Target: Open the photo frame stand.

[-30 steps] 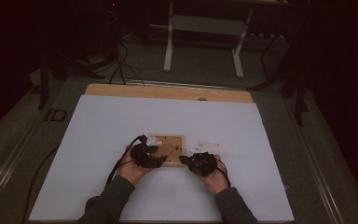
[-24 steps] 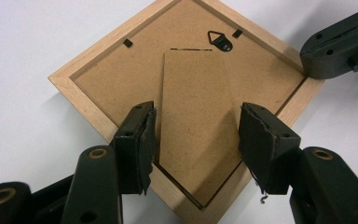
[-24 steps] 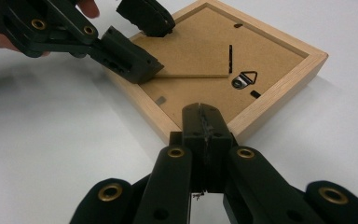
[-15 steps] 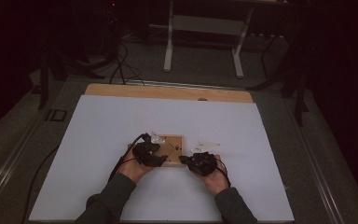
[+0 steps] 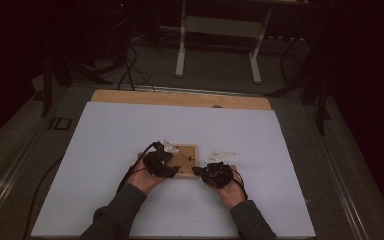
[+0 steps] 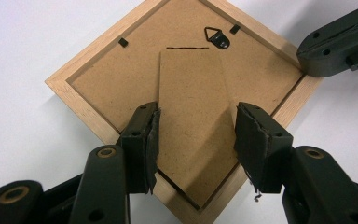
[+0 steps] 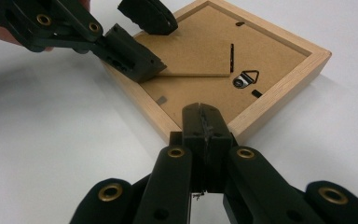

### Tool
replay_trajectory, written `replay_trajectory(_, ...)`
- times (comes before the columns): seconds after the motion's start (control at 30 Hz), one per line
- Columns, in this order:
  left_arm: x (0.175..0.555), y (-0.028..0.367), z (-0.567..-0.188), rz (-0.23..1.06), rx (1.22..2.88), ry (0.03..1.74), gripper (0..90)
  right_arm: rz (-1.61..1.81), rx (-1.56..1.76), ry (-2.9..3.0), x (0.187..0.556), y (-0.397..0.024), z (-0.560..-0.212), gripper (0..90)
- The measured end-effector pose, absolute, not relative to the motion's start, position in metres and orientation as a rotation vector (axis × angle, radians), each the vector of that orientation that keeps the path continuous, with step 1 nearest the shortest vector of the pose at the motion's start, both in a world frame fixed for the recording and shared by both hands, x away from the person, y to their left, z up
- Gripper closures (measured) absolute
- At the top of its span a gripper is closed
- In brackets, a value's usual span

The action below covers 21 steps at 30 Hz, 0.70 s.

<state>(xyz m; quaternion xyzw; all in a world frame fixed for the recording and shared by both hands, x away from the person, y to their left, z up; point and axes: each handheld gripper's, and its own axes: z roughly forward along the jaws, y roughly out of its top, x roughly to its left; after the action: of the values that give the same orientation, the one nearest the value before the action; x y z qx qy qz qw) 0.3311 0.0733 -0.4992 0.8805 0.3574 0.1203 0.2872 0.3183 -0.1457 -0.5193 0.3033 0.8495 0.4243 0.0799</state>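
A: Two jaws of left gripper apart, straddling easel stand of face-down picture frame, pads apparently not yet pressing.

B: Right gripper closed, pinning near frame corner. Beyond: risk of stand hinge tearing if lifted skewed.

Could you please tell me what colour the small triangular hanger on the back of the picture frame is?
Black, a small triangular metal hanger; the left gripper view shows it best.
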Motion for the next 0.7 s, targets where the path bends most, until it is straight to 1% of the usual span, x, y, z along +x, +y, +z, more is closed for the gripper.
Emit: replay_trajectory(0.7,0.337,0.069,-0.475,0.337,2.315,0.953,51.3,1.257,0.885,2.564,0.321,-0.145,-0.518,89.9)
